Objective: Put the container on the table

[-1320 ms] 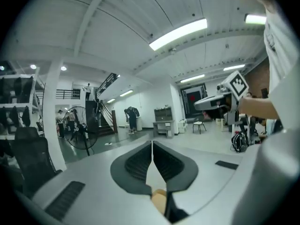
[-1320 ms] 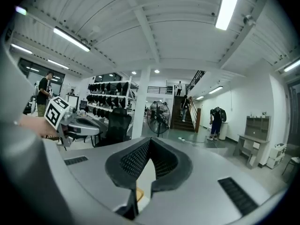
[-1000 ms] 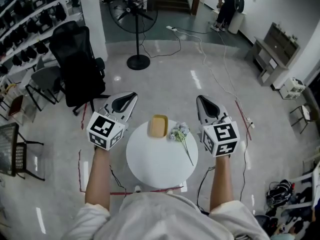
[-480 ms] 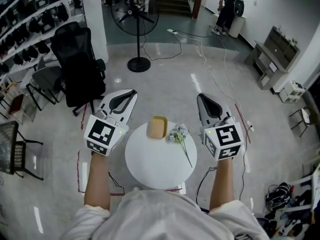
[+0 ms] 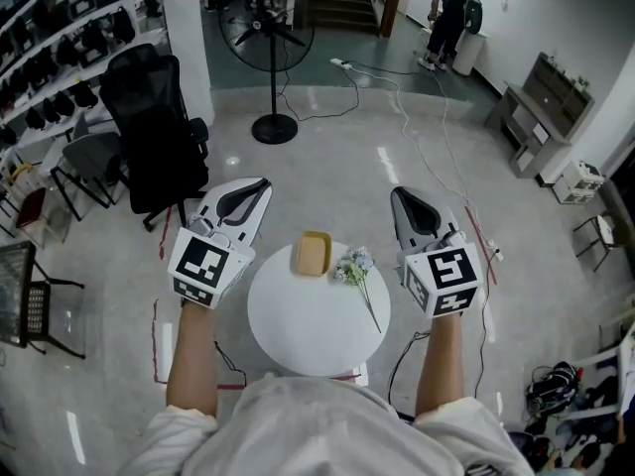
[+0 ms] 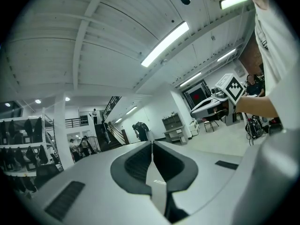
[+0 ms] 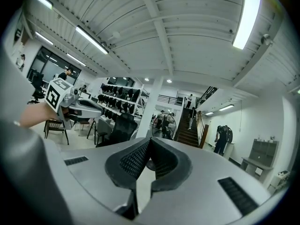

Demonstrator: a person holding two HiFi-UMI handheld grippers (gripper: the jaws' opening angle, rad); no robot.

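Note:
A shallow yellow container [image 5: 312, 254] rests on the far part of the round white table [image 5: 298, 325], with a sprig of pale flowers [image 5: 355, 266] lying just right of it. My left gripper [image 5: 263, 183] hovers beyond the table's left rim, shut and empty. My right gripper [image 5: 397, 194] hovers beyond the right rim, also shut with nothing in it. Both point away from me and up, apart from the container. In the left gripper view the pads [image 6: 140, 161] meet at the tip. The right gripper view's pads [image 7: 136, 159] likewise touch at the tip.
A black office chair [image 5: 154, 132] stands far left and a pedestal fan [image 5: 273, 38] behind it. Shelves of dark gear [image 5: 50, 58] line the left wall. Cables [image 5: 427, 137] trail over the floor; a person [image 5: 451, 13] stands far back. Red tape [image 5: 159, 345] marks the floor round the table.
Hardly anything: both grippers stay at the table's sides, the left one drifting a touch outward; the container and flowers have not moved.

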